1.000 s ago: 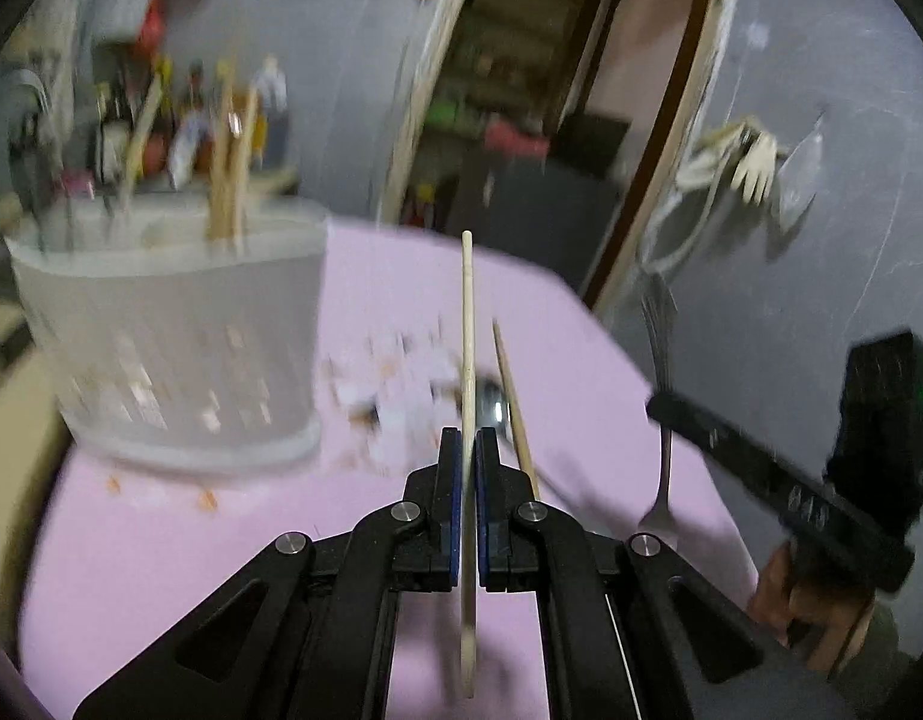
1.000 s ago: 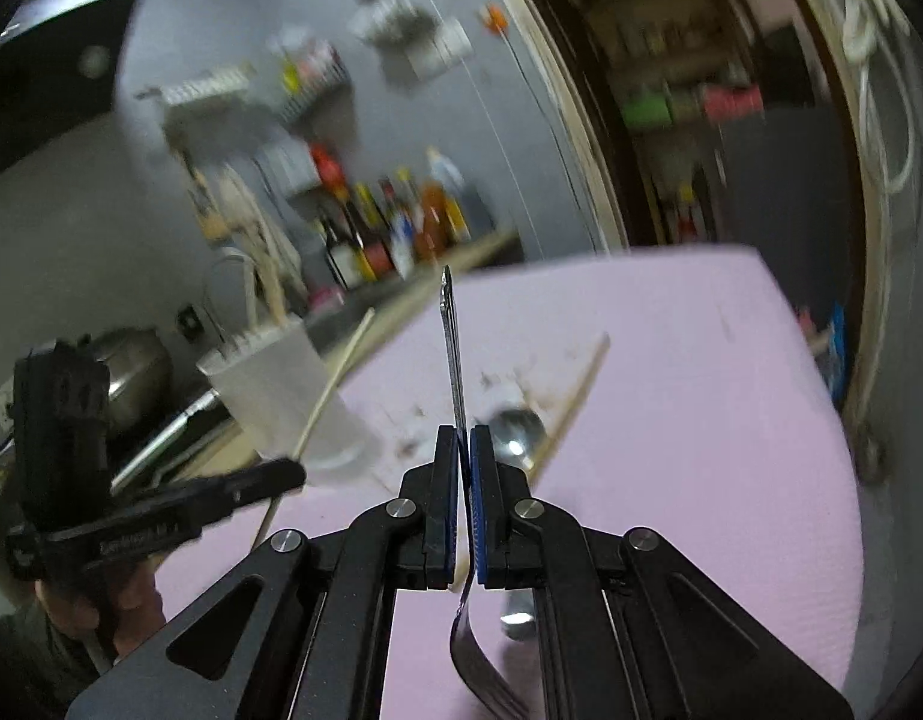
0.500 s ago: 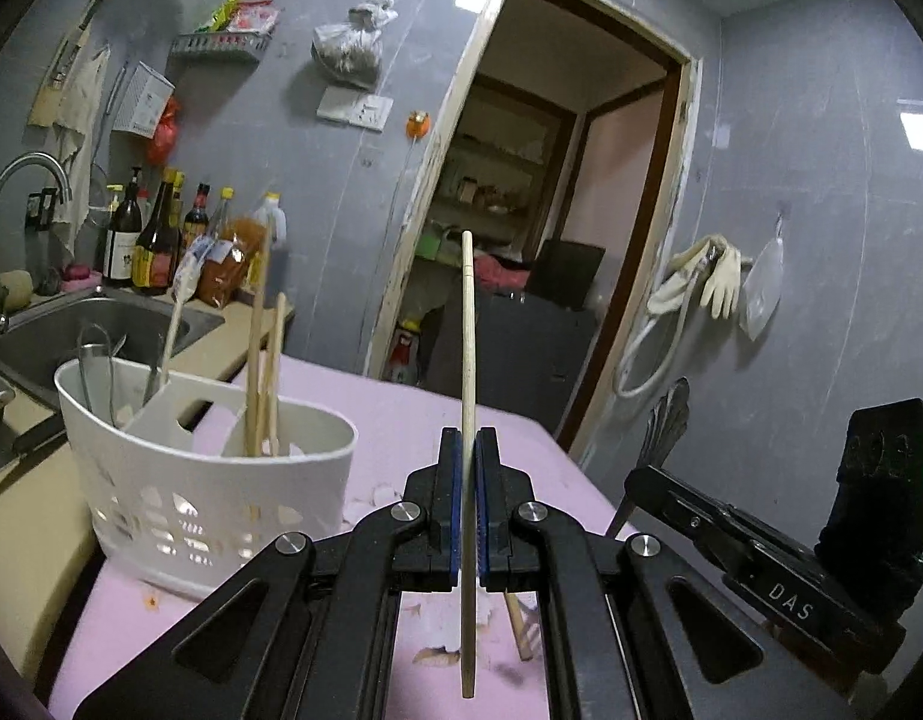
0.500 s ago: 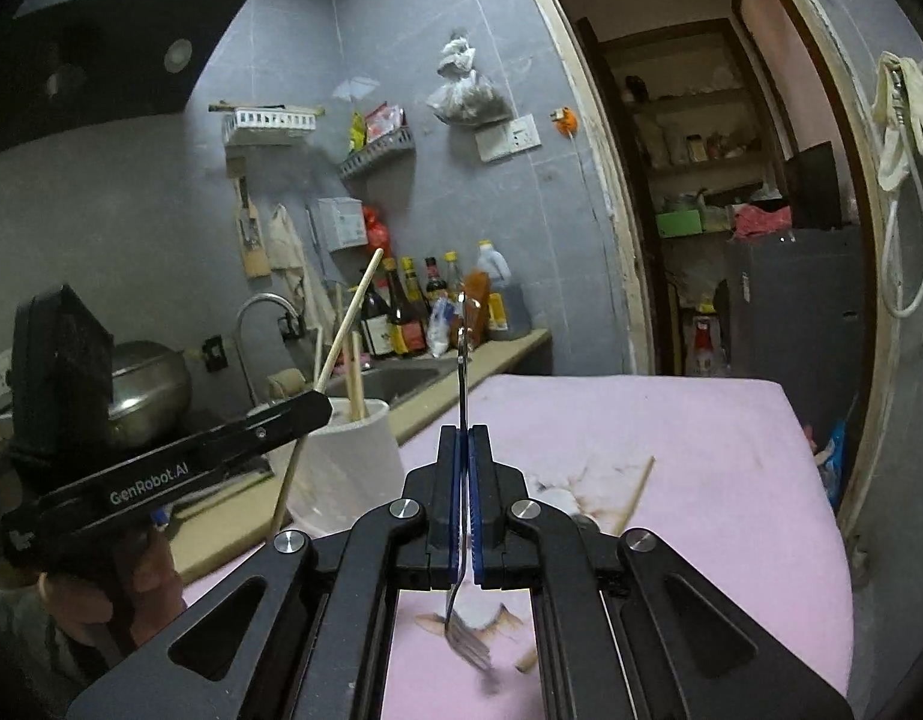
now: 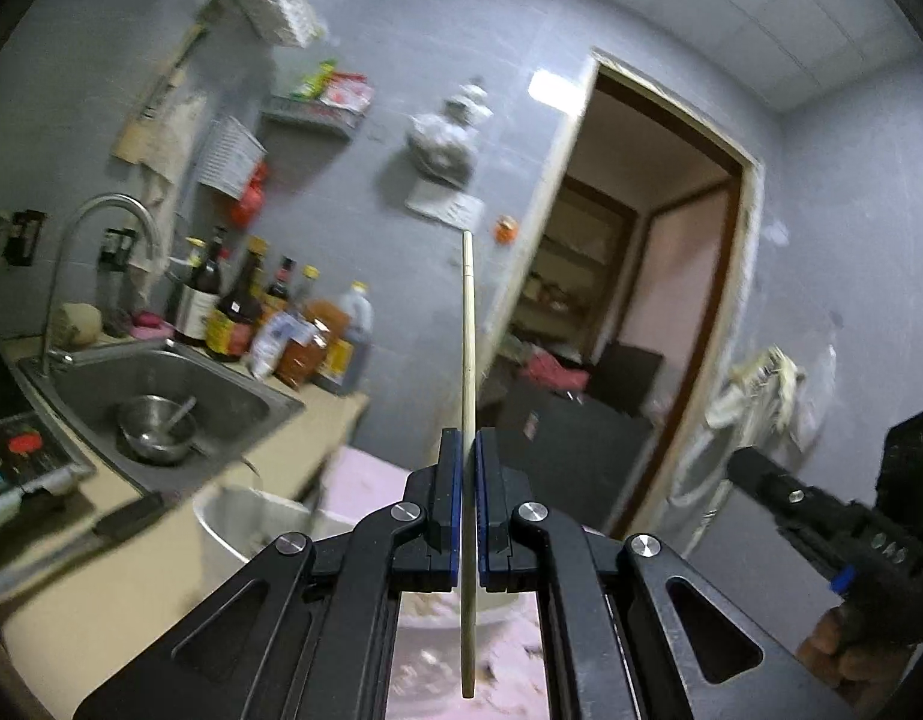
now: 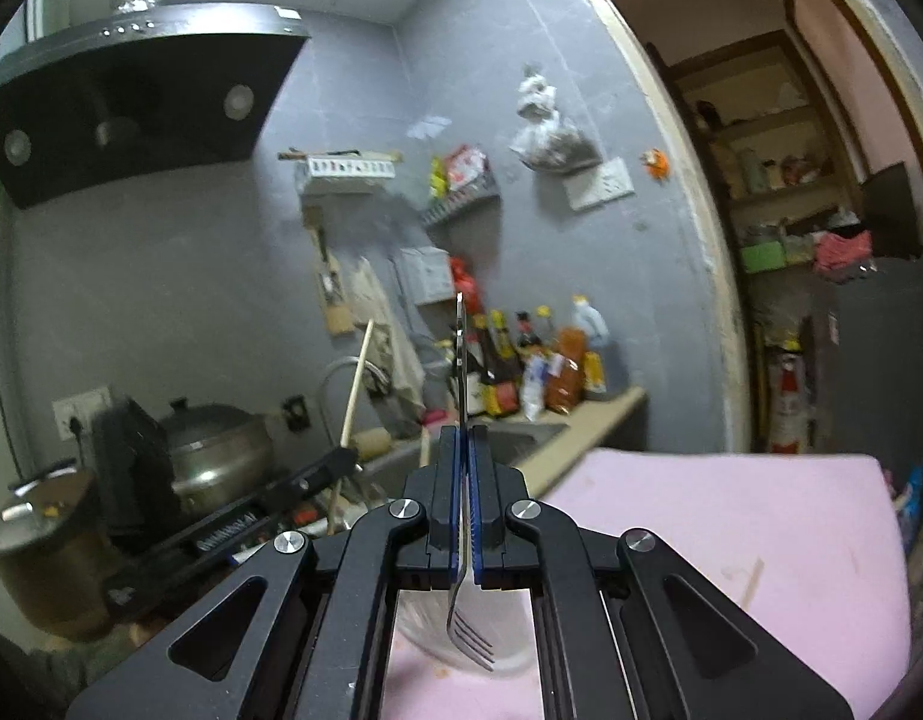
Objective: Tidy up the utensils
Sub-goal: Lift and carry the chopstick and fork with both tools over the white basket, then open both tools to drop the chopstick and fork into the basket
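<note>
Wooden chopstick clamped in left tongs; thin steel fork in right tongs.

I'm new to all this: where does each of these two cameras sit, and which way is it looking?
Left wrist: sits on the left gripper, facing level toward the sink and doorway; its jaws clamp a chopstick, and the right gripper with a hand shows at right.
Right wrist: sits on the right gripper, facing the range hood and counter; its jaws clamp a fork, and the left gripper shows at left.
Shared: the sauce bottles and the pink table.
</note>
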### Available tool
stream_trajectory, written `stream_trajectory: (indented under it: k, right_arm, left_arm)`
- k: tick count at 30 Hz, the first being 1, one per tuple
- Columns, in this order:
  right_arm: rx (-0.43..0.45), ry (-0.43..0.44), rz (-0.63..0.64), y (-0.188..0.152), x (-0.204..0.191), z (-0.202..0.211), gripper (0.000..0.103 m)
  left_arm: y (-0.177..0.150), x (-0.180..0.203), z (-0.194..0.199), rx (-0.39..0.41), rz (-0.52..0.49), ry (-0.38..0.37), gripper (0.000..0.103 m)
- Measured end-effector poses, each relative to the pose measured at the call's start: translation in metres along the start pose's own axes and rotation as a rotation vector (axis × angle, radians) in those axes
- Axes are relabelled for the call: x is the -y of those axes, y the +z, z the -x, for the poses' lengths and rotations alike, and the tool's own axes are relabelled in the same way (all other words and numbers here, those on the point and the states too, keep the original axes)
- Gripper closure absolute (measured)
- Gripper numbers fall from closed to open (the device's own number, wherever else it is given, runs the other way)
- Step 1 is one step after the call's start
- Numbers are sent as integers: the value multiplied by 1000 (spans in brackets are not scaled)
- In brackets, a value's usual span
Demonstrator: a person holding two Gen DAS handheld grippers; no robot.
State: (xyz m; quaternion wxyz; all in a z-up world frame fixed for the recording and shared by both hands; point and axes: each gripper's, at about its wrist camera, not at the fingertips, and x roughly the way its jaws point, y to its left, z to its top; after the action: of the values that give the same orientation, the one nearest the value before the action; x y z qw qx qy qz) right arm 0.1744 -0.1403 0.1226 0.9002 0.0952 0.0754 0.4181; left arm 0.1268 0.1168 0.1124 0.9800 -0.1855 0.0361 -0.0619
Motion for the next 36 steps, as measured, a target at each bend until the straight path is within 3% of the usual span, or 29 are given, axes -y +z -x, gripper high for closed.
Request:
stream_trajectory:
  k: [8,16,21,29,36]
  right_arm:
    - [22,7,17,15,-6,-45,103]
    - [-78,-44,11,-17,4,-86,102]
    - [-166,-55,16,-41,8,-98,102]
    - [-205,-79,50,-58,4,-100,99]
    - [-206,-61,15,-62,8,-93,80]
  left_arm:
    - [19,-59,-25,75,58,81,101]
    - [-3,-89,-52,66,68,189,101]
    - [-28,-80,-49,3,34,244,101]
    - [-51,-57,-43,-76,-71,275,101]
    - [-54,-53,-41,-170,-81,259,96]
